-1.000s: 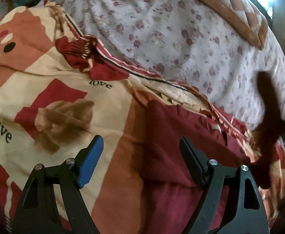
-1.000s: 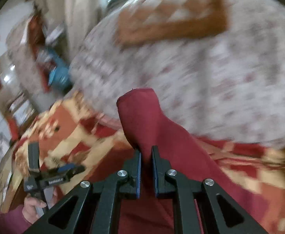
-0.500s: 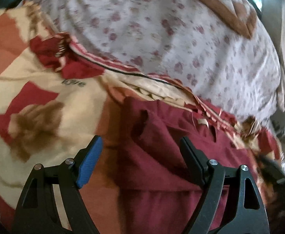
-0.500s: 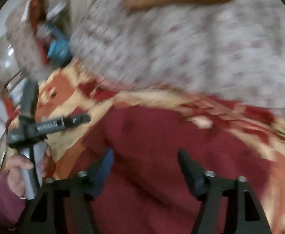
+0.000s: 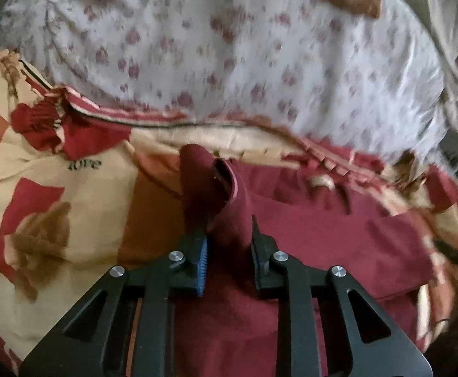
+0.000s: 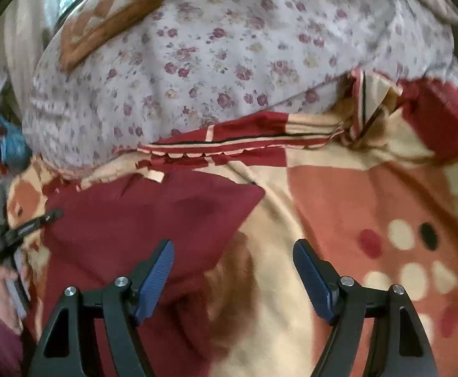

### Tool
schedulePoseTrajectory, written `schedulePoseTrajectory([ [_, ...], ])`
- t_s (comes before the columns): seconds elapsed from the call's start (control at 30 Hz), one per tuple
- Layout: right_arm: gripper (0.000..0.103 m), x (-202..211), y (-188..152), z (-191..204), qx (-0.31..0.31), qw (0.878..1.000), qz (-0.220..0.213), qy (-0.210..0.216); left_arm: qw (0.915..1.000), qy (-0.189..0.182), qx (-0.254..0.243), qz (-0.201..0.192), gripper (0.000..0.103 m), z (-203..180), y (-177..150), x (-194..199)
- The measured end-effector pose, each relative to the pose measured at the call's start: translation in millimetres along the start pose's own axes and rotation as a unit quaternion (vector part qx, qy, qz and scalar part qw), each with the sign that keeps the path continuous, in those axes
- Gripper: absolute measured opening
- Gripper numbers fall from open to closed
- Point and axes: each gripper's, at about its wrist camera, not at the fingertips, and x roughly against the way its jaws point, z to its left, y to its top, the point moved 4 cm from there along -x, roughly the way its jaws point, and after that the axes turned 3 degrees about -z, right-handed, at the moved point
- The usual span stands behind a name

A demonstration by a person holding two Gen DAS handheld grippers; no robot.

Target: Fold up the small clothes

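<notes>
Maroon garment, cream-and-red patchwork blanket, pale floral quilt

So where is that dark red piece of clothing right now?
The dark red garment lies on the patterned cream and red blanket, below the floral quilt; the left gripper pinches its raised fold.

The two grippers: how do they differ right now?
The left gripper has just closed and pinches a raised fold of the maroon garment; the right gripper has just opened and holds nothing. Left fingers stand close together, right fingers wide apart. Both are black and point down at the patterned blanket.
</notes>
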Motion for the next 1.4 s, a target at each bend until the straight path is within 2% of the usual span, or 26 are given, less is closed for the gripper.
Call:
schedulePoseTrajectory([
  [0.13,0.076,-41.0,6.7,2.8,-0.033,0.999,0.024,0.013,0.9996,0.017,0.019,0.014,0.020,14.8,-3.0,-2.2],
  [0.2,0.076,-57.7,6.7,1.4,-0.060,0.997,0.038,0.027,0.9990,0.009,0.033,0.027,0.020,20.5,-8.2,-8.4],
  [0.23,0.067,-69.4,6.6,4.6,-0.065,0.996,0.051,0.042,0.9988,0.012,0.031,0.035,0.020,20.3,-10.0,-12.5],
  [0.27,0.034,-73.5,6.7,8.4,-0.056,0.996,0.057,0.044,0.9988,0.014,0.028,0.037,0.020,18.8,-11.2,-13.7],
  [0.3,0.021,-77.8,8.3,15.4,-0.028,0.997,0.060,0.033,0.9988,0.014,0.026,0.038,0.020,17.0,-11.9,-16.0],
  [0.37,0.012,-75.9,18.0,25.1,0.030,0.999,0.036,-0.017,0.9985,0.020,0.020,0.046,0.024,13.6,-16.0,-20.0],
  [0.4,0.012,-74.5,22.6,24.8,0.043,0.998,0.024,-0.037,0.9983,0.023,0.019,0.050,0.033,13.0,-18.1,-22.5],
  [0.47,0.012,-80.8,27.4,13.7,0.060,0.993,0.009,-0.103,0.9977,0.024,0.014,0.062,0.041,9.8,-22.1,-30.0],
  [0.5,0.012,-86.5,25.4,6.7,0.051,0.993,0.019,-0.107,0.9976,0.031,0.009,0.061,0.041,8.7,-22.7,-30.9],
  [0.53,0.012,-90.3,22.0,0.2,0.031,0.995,0.034,-0.093,0.9975,0.040,0.000,0.058,0.041,6.5,-23.5,-31.0],
  [0.6,0.015,-74.7,21.7,-4.8,0.010,0.996,0.025,-0.084,0.9972,0.049,-0.014,0.055,0.041,4.3,-24.7,-30.2],
  [0.63,0.021,-63.3,22.6,-5.3,0.005,0.996,0.016,-0.083,0.9970,0.053,-0.020,0.053,0.041,3.4,-25.4,-29.7],
  [0.77,0.027,-16.1,8.7,24.3,0.048,0.998,-0.007,-0.040,0.9969,0.057,-0.016,0.052,0.042,5.3,-26.6,-31.3],
  [0.83,0.027,-18.4,-13.5,37.2,0.096,0.993,0.027,-0.061,0.9969,0.058,-0.015,0.050,0.042,5.5,-27.0,-30.9],
  [0.9,0.027,-28.6,-40.5,33.8,0.138,0.982,0.060,-0.119,0.9972,0.056,-0.011,0.049,0.042,5.6,-27.9,-28.6],
  [0.97,0.027,-29.2,-48.0,18.5,0.128,0.980,0.065,-0.140,0.9974,0.053,-0.005,0.048,0.042,6.5,-29.4,-21.9],
  [1.0,0.027,-24.2,-46.8,8.9,0.103,0.983,0.067,-0.137,0.9976,0.051,-0.001,0.046,0.042,7.0,-30.1,-17.6],
  [1.03,0.027,-13.7,-41.5,-0.9,0.058,0.991,0.055,-0.110,0.9979,0.048,0.004,0.044,0.042,7.0,-30.7,-13.5],
  [1.1,0.042,1.8,-30.9,-9.6,0.006,0.997,0.024,-0.066,0.9983,0.040,0.012,0.040,0.044,7.6,-31.9,-6.1],
  [1.13,0.062,4.9,-27.2,-9.9,-0.002,0.998,0.013,-0.059,0.9985,0.037,0.016,0.038,0.045,8.1,-32.2,-3.3],
  [1.17,0.076,6.4,-21.0,-8.4,-0.005,0.999,0.000,-0.049,0.9985,0.036,0.019,0.037,0.048,8.5,-32.2,-2.2],
  [1.2,0.077,3.9,-17.0,-4.5,-0.004,0.999,-0.005,-0.039,0.9984,0.036,0.024,0.037,0.051,9.4,-32.0,-2.1],
  [1.3,0.076,-30.8,-9.1,6.0,-0.022,0.999,0.025,-0.017,0.9979,0.036,0.035,0.041,0.054,12.3,-33.4,-4.8],
  [1.33,0.063,-47.8,-10.7,6.9,-0.031,0.998,0.045,-0.007,0.9977,0.036,0.038,0.044,0.055,13.2,-34.1,-6.5],
  [1.37,0.028,-63.6,-13.5,10.7,-0.032,0.997,0.070,0.003,0.9975,0.035,0.040,0.046,0.056,14.4,-34.7,-7.1],
  [1.4,0.025,-70.1,-16.9,17.6,-0.020,0.996,0.085,0.006,0.9974,0.034,0.042,0.048,0.056,15.3,-34.9,-7.4],
])
